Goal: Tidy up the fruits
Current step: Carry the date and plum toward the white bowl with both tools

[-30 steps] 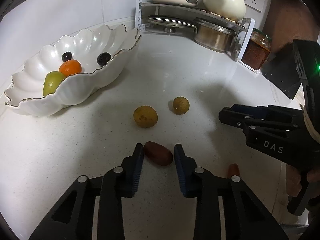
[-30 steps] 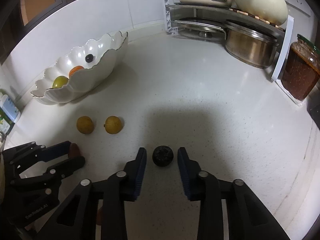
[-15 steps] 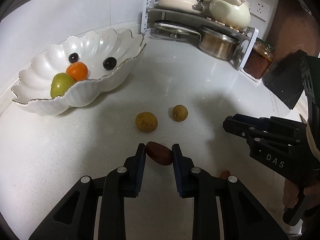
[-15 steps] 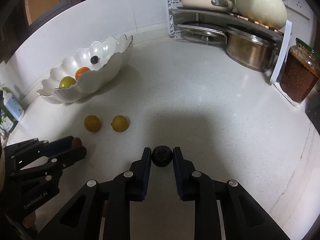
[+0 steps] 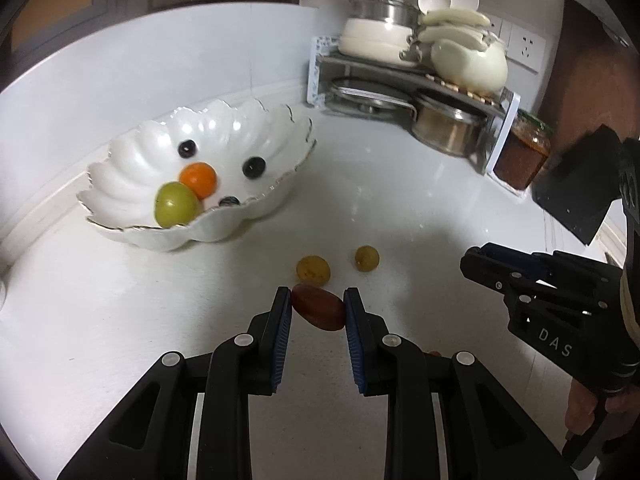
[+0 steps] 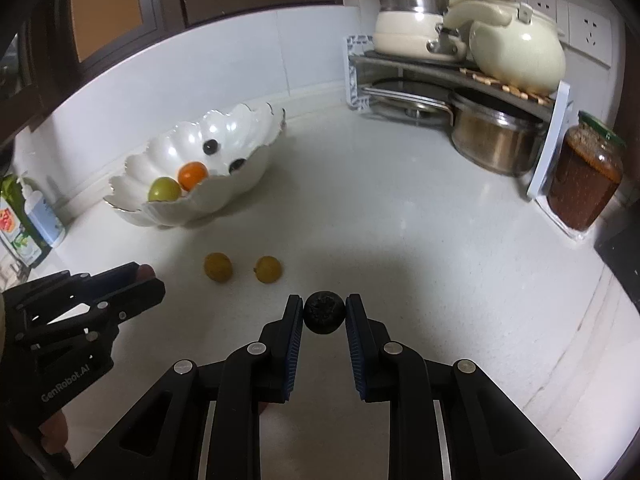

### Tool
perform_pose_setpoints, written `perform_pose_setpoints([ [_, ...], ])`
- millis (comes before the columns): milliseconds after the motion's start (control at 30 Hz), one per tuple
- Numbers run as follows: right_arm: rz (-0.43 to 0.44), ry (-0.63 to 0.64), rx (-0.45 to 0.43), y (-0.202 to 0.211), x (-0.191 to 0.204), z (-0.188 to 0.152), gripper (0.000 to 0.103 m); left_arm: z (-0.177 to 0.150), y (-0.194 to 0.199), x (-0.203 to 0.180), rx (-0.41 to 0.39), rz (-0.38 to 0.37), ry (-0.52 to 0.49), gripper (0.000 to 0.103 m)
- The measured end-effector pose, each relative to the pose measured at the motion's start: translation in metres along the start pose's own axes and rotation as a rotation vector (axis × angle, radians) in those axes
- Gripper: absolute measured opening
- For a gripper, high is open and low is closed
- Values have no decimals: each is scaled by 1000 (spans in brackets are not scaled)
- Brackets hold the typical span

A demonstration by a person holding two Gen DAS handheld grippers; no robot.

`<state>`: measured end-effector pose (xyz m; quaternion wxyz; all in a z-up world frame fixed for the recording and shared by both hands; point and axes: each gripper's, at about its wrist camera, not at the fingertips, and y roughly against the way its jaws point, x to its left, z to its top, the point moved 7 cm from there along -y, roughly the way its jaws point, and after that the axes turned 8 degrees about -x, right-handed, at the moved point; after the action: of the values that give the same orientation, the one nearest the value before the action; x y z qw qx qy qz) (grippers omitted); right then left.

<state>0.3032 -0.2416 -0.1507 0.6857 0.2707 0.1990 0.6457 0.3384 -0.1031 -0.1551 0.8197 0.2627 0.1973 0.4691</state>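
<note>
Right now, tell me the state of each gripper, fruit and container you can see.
Left gripper: shut on red-brown fruit.
Right gripper: shut on black fruit.
Two yellow fruits: loose on counter.
White bowl: upright, holding fruit.
Jar: lidded.
Steel pot: lidded.

The left gripper (image 5: 318, 307) is reaching forward over the white countertop (image 5: 120, 320), its two blue-padded fingers (image 5: 282, 320) pressing against either end of a reddish-brown oblong fruit (image 5: 319, 312). The right gripper (image 6: 323, 314) is pointing the same way above the countertop, its pads pinching a small dark round fruit (image 6: 324, 312) at the fingertips. In the left wrist view the right gripper is showing to the right of the held oblong fruit, with the person's bare fingers (image 5: 584, 412) wrapping its handle. In the right wrist view the left gripper (image 6: 136, 280) is sitting to the left of the dark fruit.
</note>
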Motion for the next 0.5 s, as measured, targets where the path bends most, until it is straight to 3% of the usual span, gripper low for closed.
perform_pose_setpoints([
  [500, 64, 37, -106, 38, 30, 26, 24, 29, 54, 14, -136, 89, 45, 27],
])
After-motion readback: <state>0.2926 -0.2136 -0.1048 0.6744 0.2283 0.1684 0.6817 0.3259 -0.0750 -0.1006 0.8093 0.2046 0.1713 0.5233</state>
